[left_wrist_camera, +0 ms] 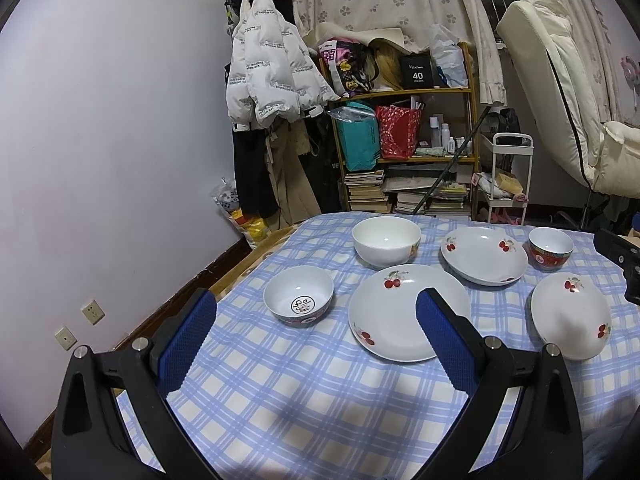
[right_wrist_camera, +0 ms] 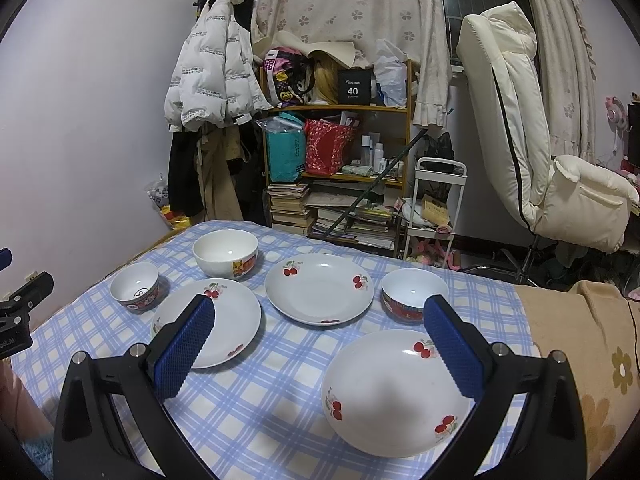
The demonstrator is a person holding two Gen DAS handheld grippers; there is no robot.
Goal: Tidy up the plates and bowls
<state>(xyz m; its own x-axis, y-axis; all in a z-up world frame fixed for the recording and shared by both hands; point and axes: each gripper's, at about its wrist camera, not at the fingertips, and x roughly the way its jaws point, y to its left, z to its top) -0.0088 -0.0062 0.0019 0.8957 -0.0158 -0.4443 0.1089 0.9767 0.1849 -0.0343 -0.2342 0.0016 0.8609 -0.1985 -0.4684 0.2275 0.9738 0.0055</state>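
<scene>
Both grippers (left_wrist_camera: pixel 316 304) (right_wrist_camera: pixel 320 308) gape above plates (right_wrist_camera: pixel 396 392) spaced on the checked cloth (right_wrist_camera: pixel 280 400)

Tabletop cloth (right_wrist_camera: pixel 248 408): blue-and-white check. Plates (right_wrist_camera: pixel 320 286): white, red cherries. Large bowl (right_wrist_camera: pixel 225 252): white, orange-red motif. Two small bowls (right_wrist_camera: pixel 136 286): white inside, red patterned outside. Tongs' pads (right_wrist_camera: pixel 184 350): blue, textured.

Wht jacket (left_wrist_camera: pixel 267 76), shelf (right_wrist_camera: pixel 407 128), chair (right_wrist_camera: pixel 520 128)
</scene>
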